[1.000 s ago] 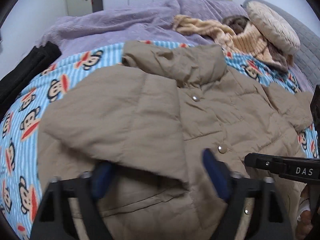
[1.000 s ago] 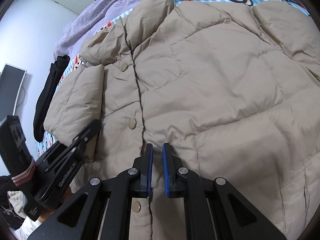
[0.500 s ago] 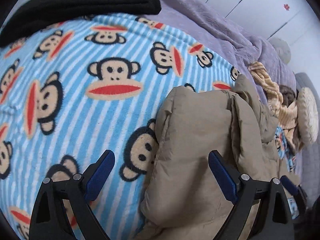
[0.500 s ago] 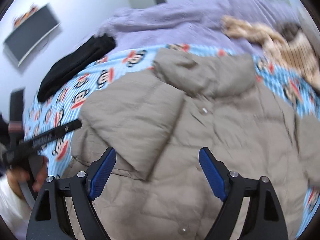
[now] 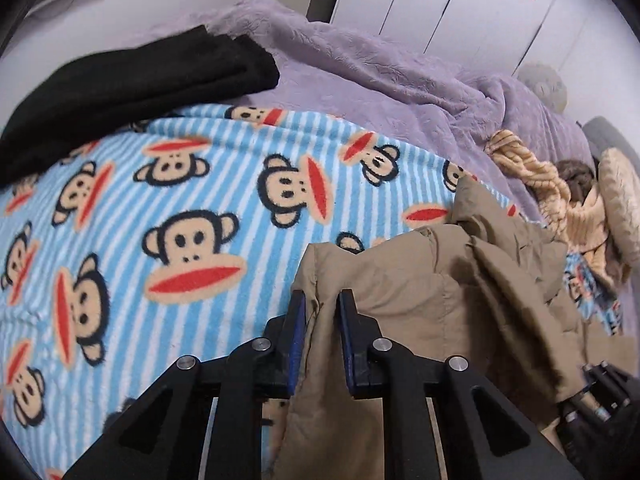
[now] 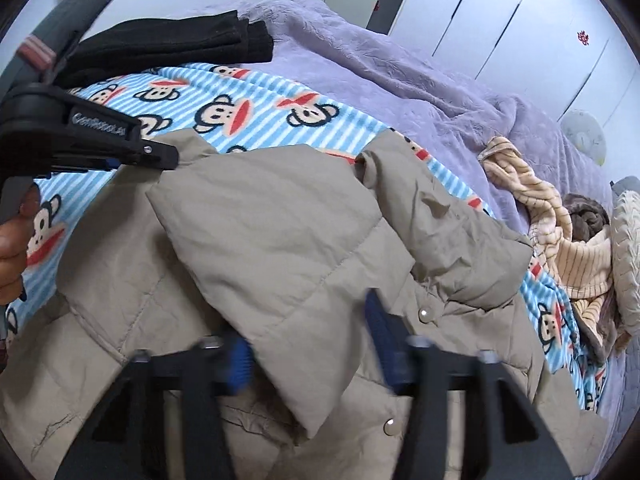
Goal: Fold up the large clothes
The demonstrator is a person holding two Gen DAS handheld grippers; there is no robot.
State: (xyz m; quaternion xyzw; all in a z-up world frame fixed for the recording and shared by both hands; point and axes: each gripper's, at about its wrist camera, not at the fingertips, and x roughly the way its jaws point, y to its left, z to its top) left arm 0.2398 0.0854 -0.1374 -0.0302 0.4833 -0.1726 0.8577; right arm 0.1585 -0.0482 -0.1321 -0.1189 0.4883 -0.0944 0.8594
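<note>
A large tan puffer jacket (image 6: pixel 280 240) lies on a blue striped monkey-print blanket (image 5: pixel 180 208) on a bed. Its left sleeve is folded across the front. My left gripper (image 5: pixel 322 320) is shut on the jacket's left edge (image 5: pixel 320 280), pinching a fold of tan fabric between its blue pads. It also shows in the right wrist view (image 6: pixel 160 156), clamped on the jacket's corner. My right gripper (image 6: pixel 308 344) is open, its blurred blue pads straddling the folded sleeve's lower edge near a snap button (image 6: pixel 425 314).
A folded black garment (image 5: pixel 120 84) lies at the blanket's far left. A purple blanket (image 5: pixel 380 68) covers the bed behind. A striped beige garment (image 6: pixel 560 240) and a cushion (image 6: pixel 628 248) lie at the right. White wardrobe doors stand behind.
My left gripper has shut on the jacket's left edge, having been open over it. My right gripper, shut a second ago, has opened and moved down onto the folded sleeve.
</note>
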